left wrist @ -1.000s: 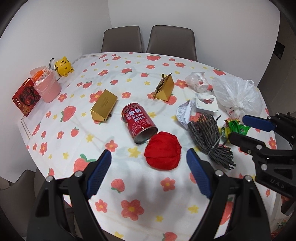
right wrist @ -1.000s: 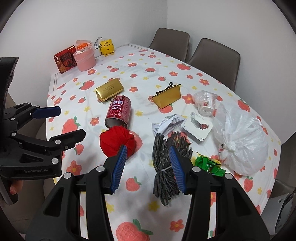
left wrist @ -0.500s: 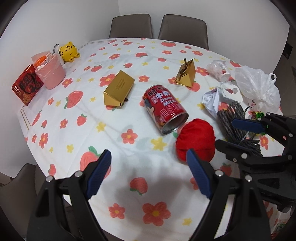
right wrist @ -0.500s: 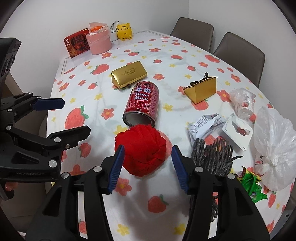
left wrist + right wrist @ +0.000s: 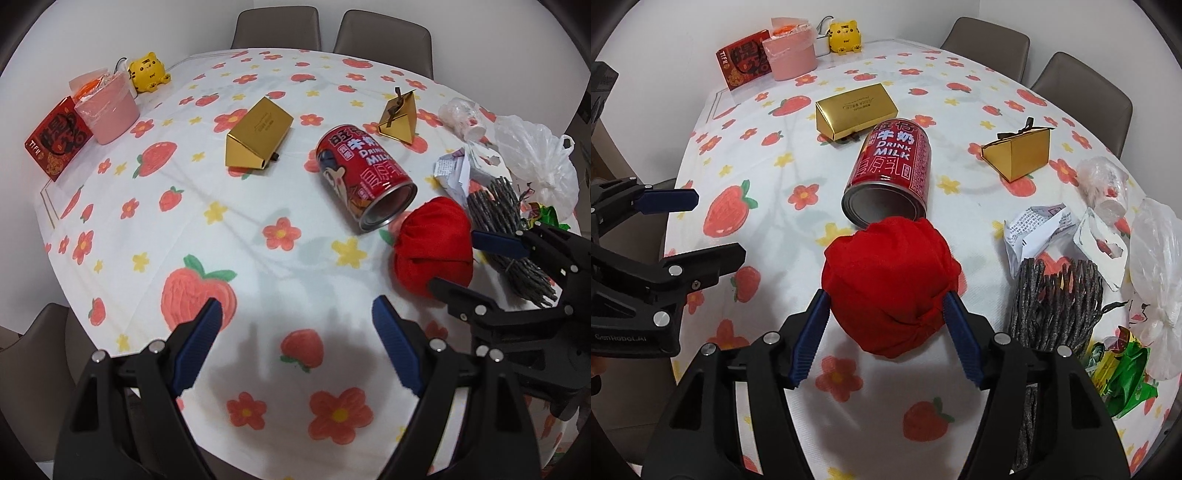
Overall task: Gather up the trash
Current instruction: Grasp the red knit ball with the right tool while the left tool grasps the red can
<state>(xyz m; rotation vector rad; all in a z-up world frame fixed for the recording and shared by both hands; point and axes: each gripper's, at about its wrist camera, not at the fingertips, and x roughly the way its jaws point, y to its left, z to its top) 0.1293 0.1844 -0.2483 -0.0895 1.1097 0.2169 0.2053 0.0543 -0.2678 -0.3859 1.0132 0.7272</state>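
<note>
White walls, strawberry-print cloth on the bench (image 5: 110, 229). Counted: two gold boxes (image 5: 258, 134), one can (image 5: 365, 177) lying on its side, one red bundle (image 5: 890, 280), one stick bundle (image 5: 1056, 299), two chairs behind. Green wrapper (image 5: 1123, 373) is plain in the right view only (a sliver in the left). Left tongs (image 5: 295, 345) released, over bare cloth. Right tongs (image 5: 886, 332) released, have just been opening, now straddling the red bundle; a second ago it lay beyond them.

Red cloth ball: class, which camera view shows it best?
The right wrist view: the red cloth ball sits central and whole between the open right gripper. In the left wrist view it lies off right, partly behind that gripper.
</note>
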